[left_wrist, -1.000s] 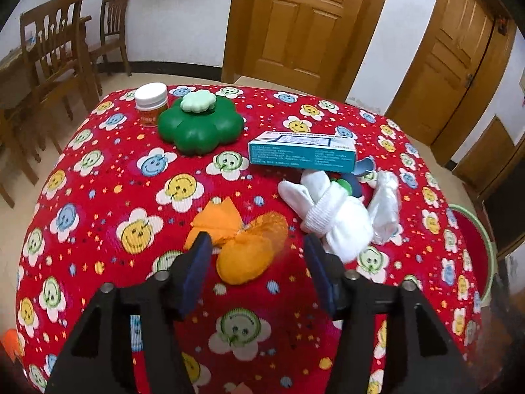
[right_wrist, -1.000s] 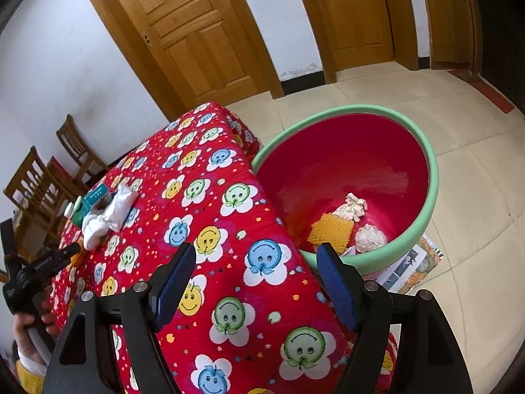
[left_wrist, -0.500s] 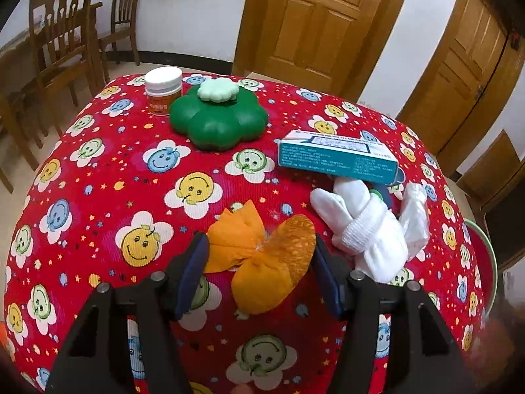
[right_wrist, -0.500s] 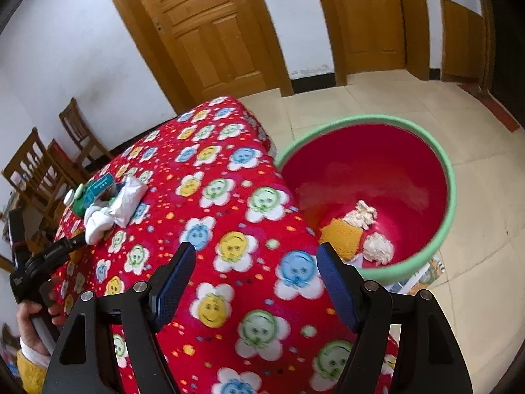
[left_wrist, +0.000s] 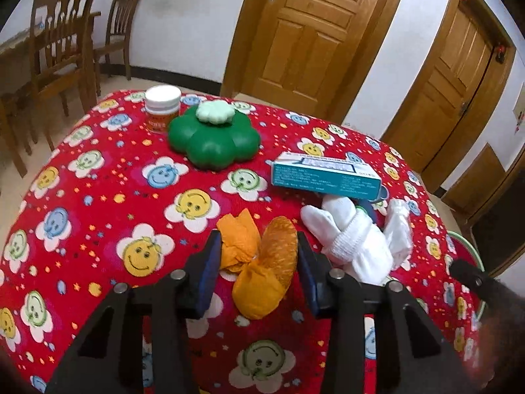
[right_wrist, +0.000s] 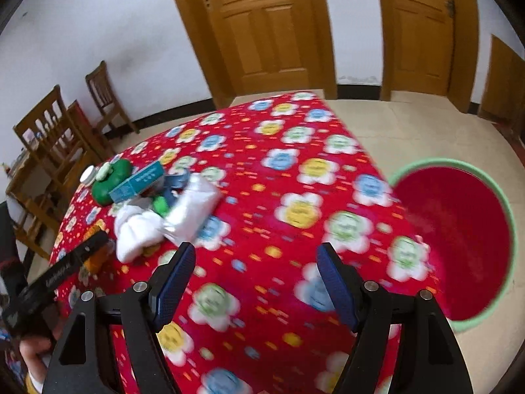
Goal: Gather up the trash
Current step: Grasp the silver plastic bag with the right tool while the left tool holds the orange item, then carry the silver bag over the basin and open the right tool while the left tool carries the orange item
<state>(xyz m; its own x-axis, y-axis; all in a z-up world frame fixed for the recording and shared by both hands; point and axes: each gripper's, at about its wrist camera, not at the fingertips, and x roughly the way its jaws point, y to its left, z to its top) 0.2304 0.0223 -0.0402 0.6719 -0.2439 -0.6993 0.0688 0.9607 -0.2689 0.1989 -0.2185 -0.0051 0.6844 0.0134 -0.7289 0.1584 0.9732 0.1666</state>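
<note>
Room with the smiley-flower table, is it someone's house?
Probably a home's dining or living room: wooden chairs against the wall, panelled wooden doors, and a cloth-covered table bearing household clutter.

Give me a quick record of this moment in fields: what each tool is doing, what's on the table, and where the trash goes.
left tool: closed around the orange wrapper, pads touching both sides
right tool: open, empty, above the tablecloth
table items: green flower-shaped container, white-lidded jar, teal box, white sock bundle, clear plastic bag
trash bin: red basin with green rim on the floor beside the table
basin contents: cannot tell, view blurred
</note>
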